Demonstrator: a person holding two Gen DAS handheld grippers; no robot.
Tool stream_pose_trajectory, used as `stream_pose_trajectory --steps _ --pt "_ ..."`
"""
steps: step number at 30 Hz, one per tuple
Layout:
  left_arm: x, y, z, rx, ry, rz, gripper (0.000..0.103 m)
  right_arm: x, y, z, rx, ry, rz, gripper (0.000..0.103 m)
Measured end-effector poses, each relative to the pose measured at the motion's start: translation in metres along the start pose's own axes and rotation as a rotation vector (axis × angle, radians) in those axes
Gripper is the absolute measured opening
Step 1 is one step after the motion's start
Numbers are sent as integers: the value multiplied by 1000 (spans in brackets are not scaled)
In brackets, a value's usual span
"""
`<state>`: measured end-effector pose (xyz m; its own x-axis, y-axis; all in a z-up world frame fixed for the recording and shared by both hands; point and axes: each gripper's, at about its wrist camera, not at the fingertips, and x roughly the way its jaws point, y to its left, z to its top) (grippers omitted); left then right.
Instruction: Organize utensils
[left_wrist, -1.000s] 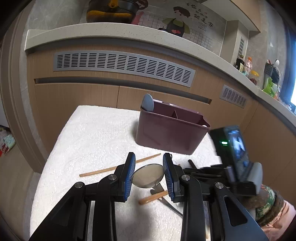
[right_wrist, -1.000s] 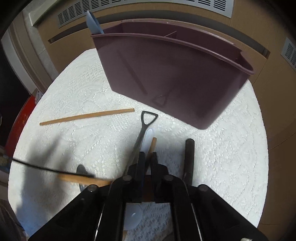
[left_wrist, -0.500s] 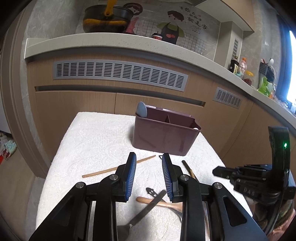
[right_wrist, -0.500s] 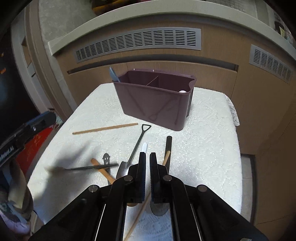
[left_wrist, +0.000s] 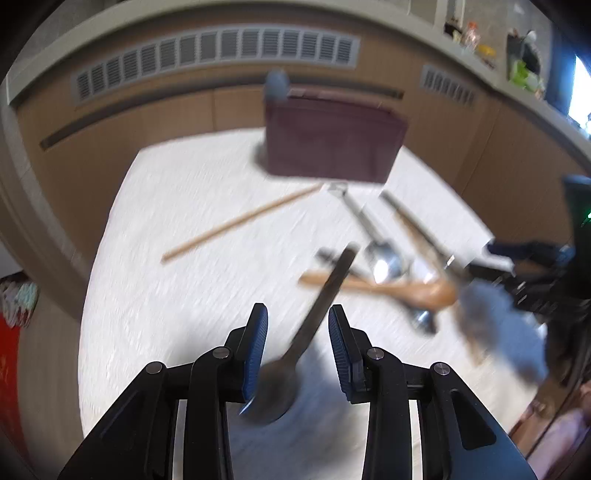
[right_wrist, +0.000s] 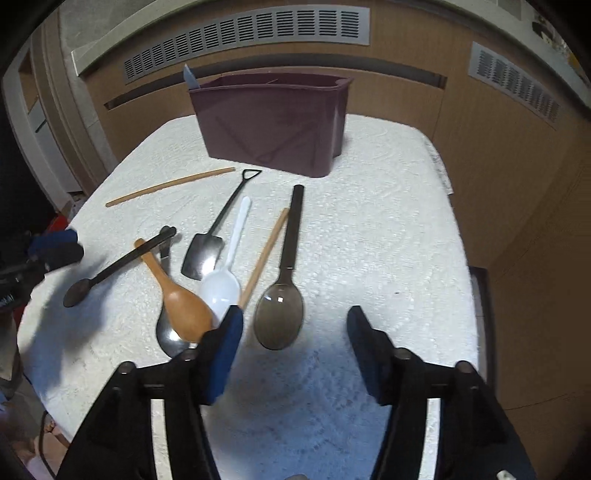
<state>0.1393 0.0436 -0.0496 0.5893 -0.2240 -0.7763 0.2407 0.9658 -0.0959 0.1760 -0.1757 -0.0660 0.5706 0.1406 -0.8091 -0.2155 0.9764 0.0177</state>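
A: Where do things stand on the tabletop (right_wrist: 388, 229)?

B: Most utensils lie loose on the white cloth, in front of the maroon caddy (right_wrist: 273, 122). One grey-blue piece already stands in the caddy's left end (right_wrist: 190, 79). The rest are out: a chopstick (right_wrist: 170, 186) off to the left, a small black spoon (right_wrist: 118, 264), a wooden spoon (right_wrist: 181, 299) lying over a steel spoon (right_wrist: 170, 336), a shovel-shaped spoon (right_wrist: 218, 232), a white spoon (right_wrist: 227, 269), a second chopstick (right_wrist: 264, 258) and a big smoky spoon (right_wrist: 284, 291).

A: And the tools?

B: The right tool (right_wrist: 295, 332) is spread wide and holds nothing; the smoky spoon's bowl sits between its fingers, nearer the left one, apart from both. The left tool (left_wrist: 297, 325) is half open, also empty. Its view is blurred, but the black spoon (left_wrist: 295, 354) lies in its gap, bowl toward the camera, not pinched as far as I can tell.

A: So which step is this?

B: Picking the next pieces, I'd judge; the sorting is barely begun.

A: What does the next move need?

B: Each tool should come down over its spoon, square to the handle, and close on the narrow neck, not the bowl. The right one must mind the chopstick just beside its left finger, or it gets caught too.
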Motion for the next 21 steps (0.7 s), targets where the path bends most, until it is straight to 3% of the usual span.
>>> stream_pose_trajectory --steps 4,8,11,14,15,16,17,21 --pt "11 8 0 -29 30 -70 37 -2 0 -6 -10 -14 -14 68" --pt "30 -18 20 124 83 -76 37 3 4 -5 -16 -14 -35 68" --pt "49 -32 30 235 193 -91 36 2 8 -5 -39 -27 -54 71" --pt "64 -40 33 297 273 -54 35 -2 10 -8 -53 -46 -74 81" --pt "65 -40 35 283 281 -57 28 -4 9 -9 -54 -53 -77 87" --pt "65 -38 37 253 285 -56 17 -5 9 -10 -57 -58 -79 89" --pt "63 -36 39 230 275 -52 13 -5 9 -11 -59 -63 -80 91" --pt "36 -27 36 89 115 -40 12 -9 7 -10 -35 -72 -77 99"
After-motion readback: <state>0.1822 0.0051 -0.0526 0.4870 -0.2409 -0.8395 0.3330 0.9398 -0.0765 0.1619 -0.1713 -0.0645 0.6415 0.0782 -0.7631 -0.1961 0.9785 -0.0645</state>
